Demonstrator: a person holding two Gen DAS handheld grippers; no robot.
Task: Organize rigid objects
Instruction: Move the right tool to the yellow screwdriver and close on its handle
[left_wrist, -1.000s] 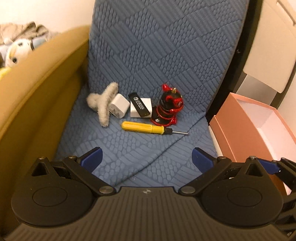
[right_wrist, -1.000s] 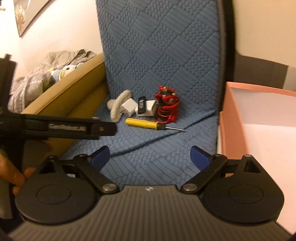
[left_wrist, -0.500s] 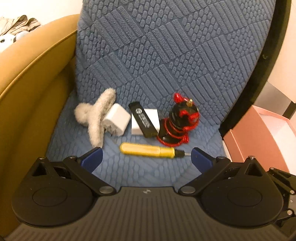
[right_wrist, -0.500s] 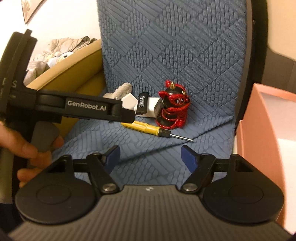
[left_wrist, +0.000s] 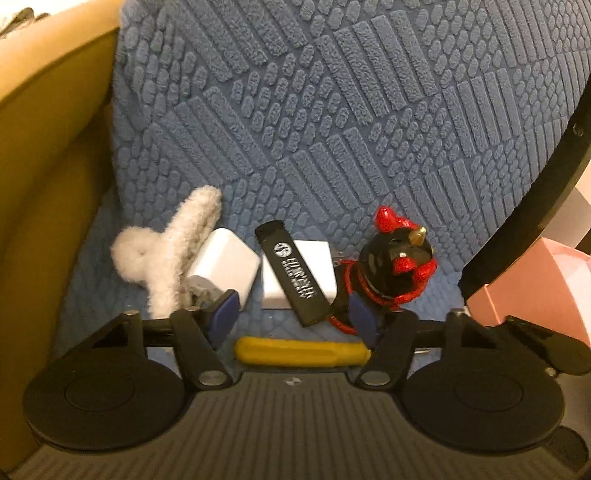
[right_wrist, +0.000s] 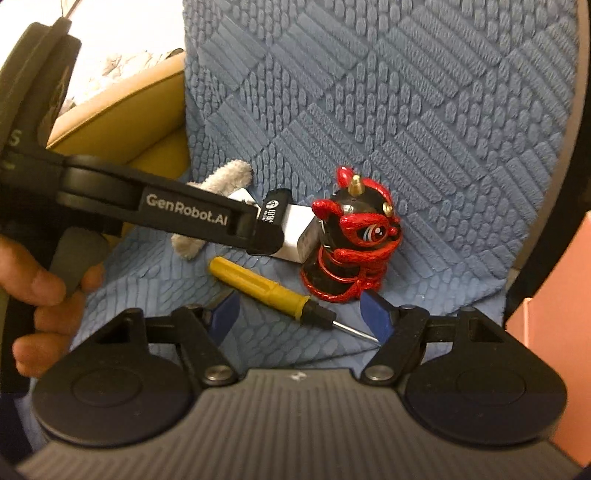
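Small things sit bunched at the crease of the blue cushion (left_wrist: 332, 110), where seat meets backrest; I judge they slid together there, so each is hard to take alone.

Left to right: fuzzy hair clip (left_wrist: 166, 258), leaning on a white charger (left_wrist: 225, 264); second white block (left_wrist: 314, 273) with a black stick (left_wrist: 295, 280) lying slantwise across it; red-and-black figurine (left_wrist: 399, 266), upright. Yellow screwdriver (left_wrist: 303, 352) lies alone in front, handle left, tip right. Pink box (right_wrist: 554, 325) at far right, likely where these go.

My left tongs (left_wrist: 293, 314): partly open and closing, straddling the stick and block, screwdriver just below. Pads do not press anything that I can see.

My right tongs (right_wrist: 301, 314): partly open, nothing held. The screwdriver's dark collar and shaft lie between the fingers; right fingertip is close to its metal tip. My hand (right_wrist: 44, 295) grips the left tongs' handle.
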